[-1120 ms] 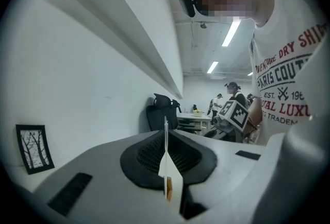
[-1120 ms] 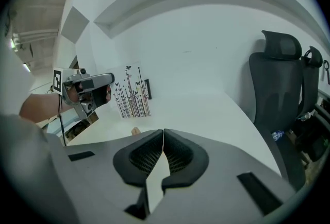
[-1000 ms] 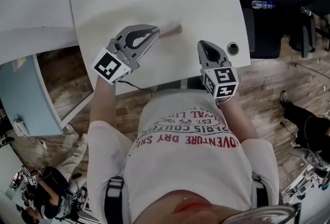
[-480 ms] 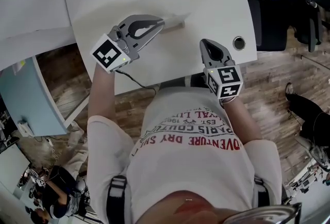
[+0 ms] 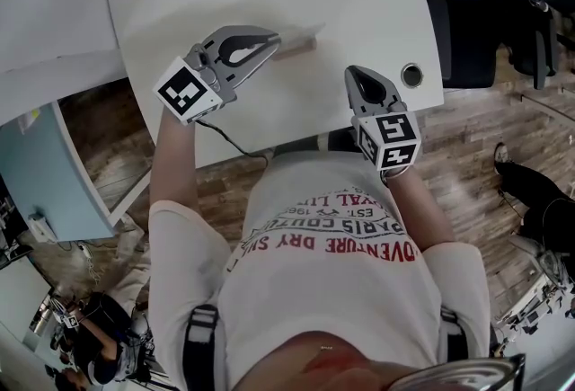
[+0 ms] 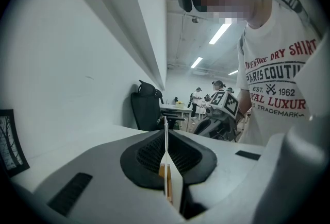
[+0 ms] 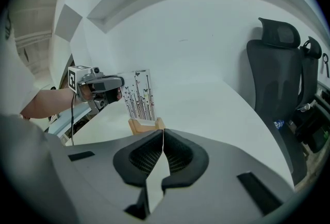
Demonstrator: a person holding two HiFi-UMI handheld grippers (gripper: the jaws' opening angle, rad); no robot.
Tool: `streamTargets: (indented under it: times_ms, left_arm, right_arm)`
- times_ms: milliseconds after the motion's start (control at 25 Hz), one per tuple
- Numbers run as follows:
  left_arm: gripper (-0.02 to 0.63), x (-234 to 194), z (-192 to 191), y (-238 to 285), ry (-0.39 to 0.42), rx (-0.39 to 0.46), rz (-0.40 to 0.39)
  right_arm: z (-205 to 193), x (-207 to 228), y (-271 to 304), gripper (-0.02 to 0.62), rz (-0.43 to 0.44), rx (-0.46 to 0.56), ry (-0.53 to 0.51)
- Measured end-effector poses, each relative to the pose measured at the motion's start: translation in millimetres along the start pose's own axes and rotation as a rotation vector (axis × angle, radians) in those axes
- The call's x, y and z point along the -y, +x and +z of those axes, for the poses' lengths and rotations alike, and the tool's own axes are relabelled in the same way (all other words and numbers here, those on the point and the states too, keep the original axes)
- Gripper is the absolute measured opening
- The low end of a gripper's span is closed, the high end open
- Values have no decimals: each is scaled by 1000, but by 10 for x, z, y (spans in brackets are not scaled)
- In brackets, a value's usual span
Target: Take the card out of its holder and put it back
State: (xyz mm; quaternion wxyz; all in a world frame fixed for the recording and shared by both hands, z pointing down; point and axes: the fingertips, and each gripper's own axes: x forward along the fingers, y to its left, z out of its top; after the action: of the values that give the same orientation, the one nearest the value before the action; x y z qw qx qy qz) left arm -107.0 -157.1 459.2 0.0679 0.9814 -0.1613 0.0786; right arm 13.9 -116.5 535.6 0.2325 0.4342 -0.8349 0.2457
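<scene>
Left gripper (image 5: 272,44): my jaws are pinched on the card (image 7: 139,94), upright at the wooden holder (image 7: 146,125). Right gripper (image 7: 163,135): my jaws are pressed together, nothing between them.

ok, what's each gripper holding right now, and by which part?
Left gripper is shut on the card, pinching it by one side edge, at the wooden holder. Right gripper is shut with nothing in it.
</scene>
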Motion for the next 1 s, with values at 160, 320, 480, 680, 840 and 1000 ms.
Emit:
streamTargets:
  times_ms: [160,320,480,680,840,1000]
  left_arm:
    - [37,-23,-39,-3,-14,-2,2]
    - [37,-14,-14,20,-14,21,5]
    - [37,-39,-36,14,-20,21,7]
    - [37,-13,-22,19,-12,33,8]
    - [37,21,-70,10,-20,54,25]
    - [37,13,-103,-9,-16,63,32]
  right_arm:
    - [-12,-10,-1,26,5,-10,-9]
    - [-56,3,-11,26,8,-22,-11]
    - [-66,13,-13,26,9,-29,-12]
    - [-79,14,-24,26,14,-32,-14]
    - [-97,20,-31,26,12,-36,-15]
    - [-112,25,-11,26,12,-44,-19]
